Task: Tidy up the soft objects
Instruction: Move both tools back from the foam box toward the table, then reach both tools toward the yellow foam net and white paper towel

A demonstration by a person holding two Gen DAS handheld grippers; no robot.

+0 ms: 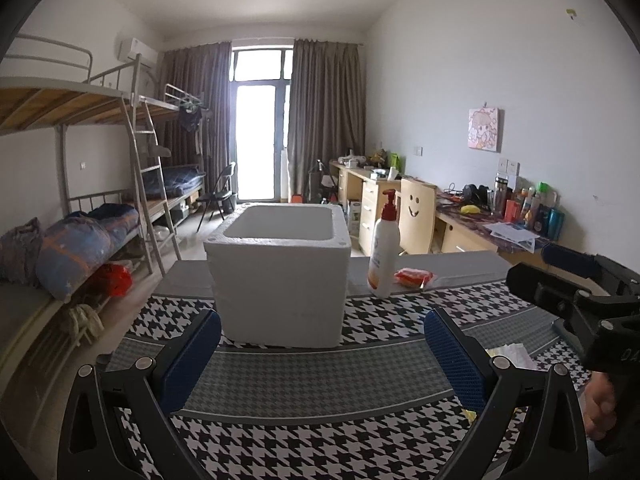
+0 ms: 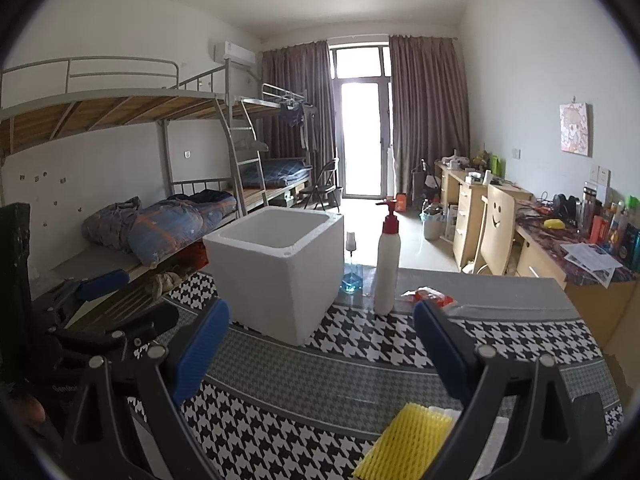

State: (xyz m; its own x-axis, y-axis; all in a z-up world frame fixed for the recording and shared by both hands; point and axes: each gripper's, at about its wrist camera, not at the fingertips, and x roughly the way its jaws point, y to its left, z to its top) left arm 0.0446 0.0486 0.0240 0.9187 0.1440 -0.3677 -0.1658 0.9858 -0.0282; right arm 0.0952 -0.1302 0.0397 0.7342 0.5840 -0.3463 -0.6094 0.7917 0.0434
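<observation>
A white foam box (image 1: 280, 272) stands open-topped on the houndstooth table cloth (image 1: 320, 452); it also shows in the right wrist view (image 2: 276, 268). A yellow foam net sleeve (image 2: 404, 440) lies on the cloth low between the right gripper's fingers, with a white soft sheet (image 2: 496, 436) beside it. A white crumpled piece (image 1: 512, 354) lies at the right in the left wrist view. My left gripper (image 1: 322, 356) is open and empty, facing the box. My right gripper (image 2: 320, 348) is open and empty above the yellow sleeve.
A white pump bottle (image 1: 384, 252) (image 2: 387, 268) stands right of the box. A red-orange packet (image 1: 414, 277) (image 2: 434, 298) lies behind it. A blue liquid bottle (image 2: 351, 272) stands behind the box. Bunk beds are left, desks and a chair right.
</observation>
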